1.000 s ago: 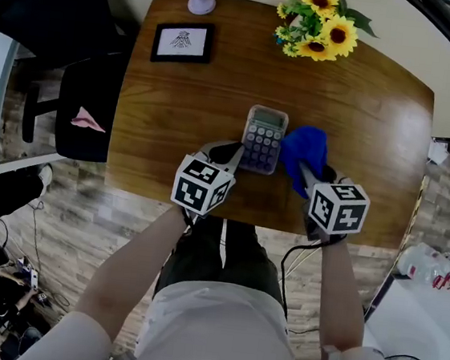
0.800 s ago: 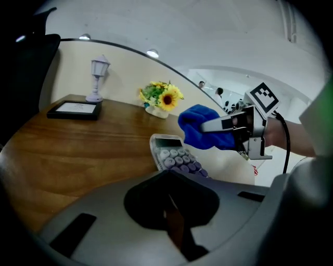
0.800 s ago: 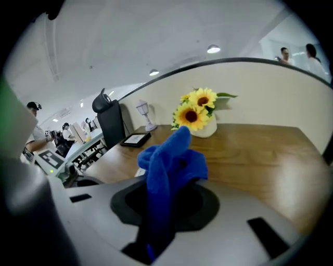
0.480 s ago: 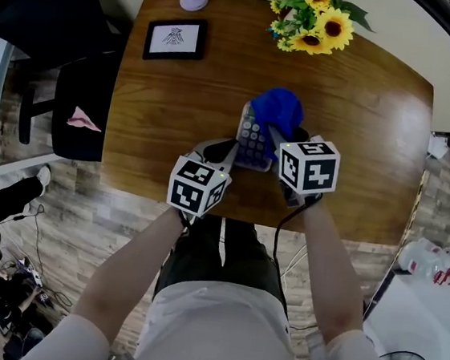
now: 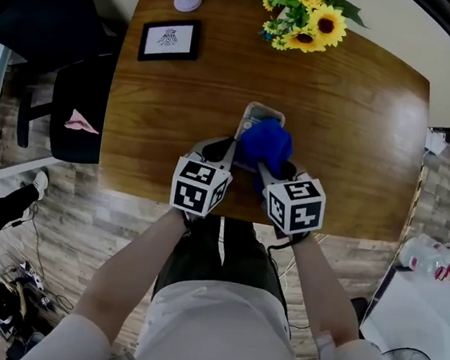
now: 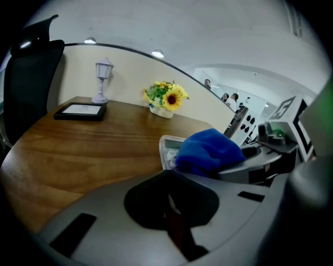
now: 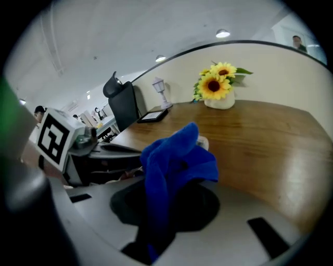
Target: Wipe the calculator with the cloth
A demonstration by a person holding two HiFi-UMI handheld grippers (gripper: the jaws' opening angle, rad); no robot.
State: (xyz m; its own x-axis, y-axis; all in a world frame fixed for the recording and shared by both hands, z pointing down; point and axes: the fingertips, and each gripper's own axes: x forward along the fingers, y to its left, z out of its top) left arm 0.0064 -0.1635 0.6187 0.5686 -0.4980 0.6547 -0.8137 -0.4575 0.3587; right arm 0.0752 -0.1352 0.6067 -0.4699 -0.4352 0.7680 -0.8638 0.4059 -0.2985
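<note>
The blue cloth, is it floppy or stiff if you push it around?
Probably floppy: the cloth bunches and folds over where the right gripper pinches it. Likely light too, since one pinch seems to hold the whole bundle. It drapes over the calculator, so it should mould to its shape when pushed.

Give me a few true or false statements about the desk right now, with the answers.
1. The right gripper holds the blue cloth. True.
2. The cloth rests over the calculator. True.
3. The sunflowers stand at the table's near edge. False: they stand at its far edge.
4. The left gripper grips the picture frame. False: the frame lies at the far left corner, apart from it.
</note>
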